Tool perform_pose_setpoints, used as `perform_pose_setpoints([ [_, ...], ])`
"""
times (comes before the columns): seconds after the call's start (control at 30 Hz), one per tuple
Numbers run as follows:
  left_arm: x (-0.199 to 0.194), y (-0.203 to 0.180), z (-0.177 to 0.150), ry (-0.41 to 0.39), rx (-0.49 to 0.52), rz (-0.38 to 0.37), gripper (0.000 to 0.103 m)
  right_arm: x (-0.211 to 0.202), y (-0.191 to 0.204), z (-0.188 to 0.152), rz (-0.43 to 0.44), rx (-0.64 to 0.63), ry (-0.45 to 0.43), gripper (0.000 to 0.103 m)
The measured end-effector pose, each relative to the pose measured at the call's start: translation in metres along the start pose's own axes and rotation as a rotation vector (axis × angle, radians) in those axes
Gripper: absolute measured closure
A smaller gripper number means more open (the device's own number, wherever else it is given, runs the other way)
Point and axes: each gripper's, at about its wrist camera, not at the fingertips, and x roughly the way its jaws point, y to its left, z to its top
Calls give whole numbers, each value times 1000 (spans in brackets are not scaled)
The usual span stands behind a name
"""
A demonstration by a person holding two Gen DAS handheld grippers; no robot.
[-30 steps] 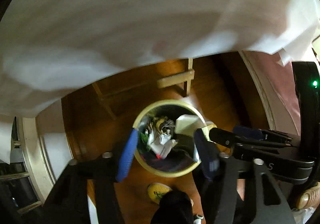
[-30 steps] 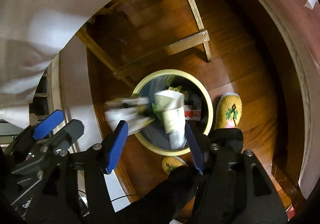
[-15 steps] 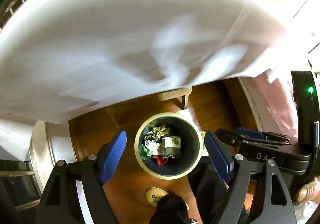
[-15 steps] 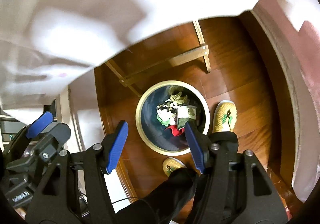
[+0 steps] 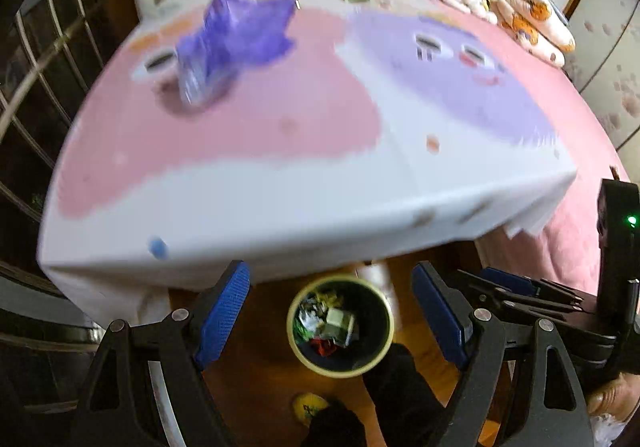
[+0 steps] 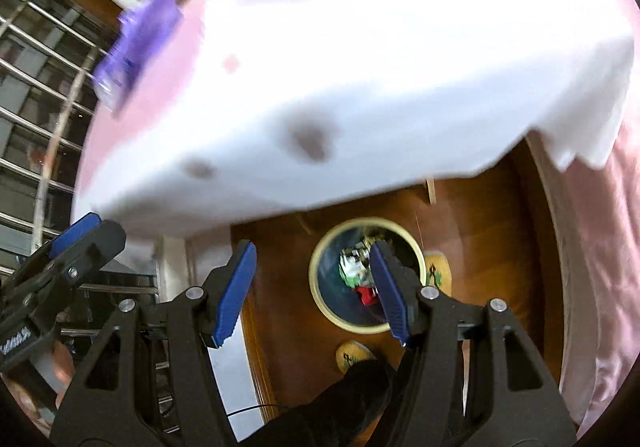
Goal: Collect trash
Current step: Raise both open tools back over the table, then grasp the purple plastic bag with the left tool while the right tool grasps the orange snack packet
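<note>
Purple wrapper [image 5: 236,43] left on the bench [image 5: 280,183], above a filled trash bin [image 5: 341,325] on the wooden floor [image 5: 256,367].

Both grippers are shown empty: the jaws of the left gripper [image 5: 332,311] are opening wide, with nothing clamped; those of the right gripper [image 6: 312,287] are held apart, with nothing between them. The crinkled wrapper, judged light and slippery, could be pushed off the far bench edge or dropped beside the bin if pinched only at a corner.
</note>
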Motion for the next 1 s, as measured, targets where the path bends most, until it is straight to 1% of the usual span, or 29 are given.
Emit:
perform_pose_setpoints([
  [0.07, -16, 1, 16, -28, -13, 12, 16, -18, 8, 15, 13, -19, -29, 47],
  [0.13, -33, 3, 35, -55, -25, 30, 11, -35, 18, 30, 23, -42, -60, 47],
  [0.27, -54, 9, 72, -99, -49, 63, 9, -60, 32, 63, 40, -69, -105, 47],
  [0.43, -69, 18, 122, -129, -76, 117, 8, -75, 43, 105, 64, -94, -139, 47],
  [0.53, -71, 24, 149, -122, -99, 139, 7, -76, 49, 131, 75, -112, -141, 47],
  [0.67, -62, 38, 180, -106, -132, 173, 6, -67, 59, 166, 94, -144, -140, 47],
  [0.73, -55, 46, 192, -96, -155, 180, 4, -62, 63, 183, 103, -164, -136, 47],
  [0.8, -44, 54, 204, -77, -175, 172, 3, -56, 68, 201, 113, -185, -133, 47],
  [0.87, -27, 63, 216, -36, -188, 148, 3, -45, 73, 216, 117, -204, -129, 47],
  [1.0, 4, 69, 226, 21, -196, 134, 3, -28, 83, 247, 128, -246, -108, 47],
])
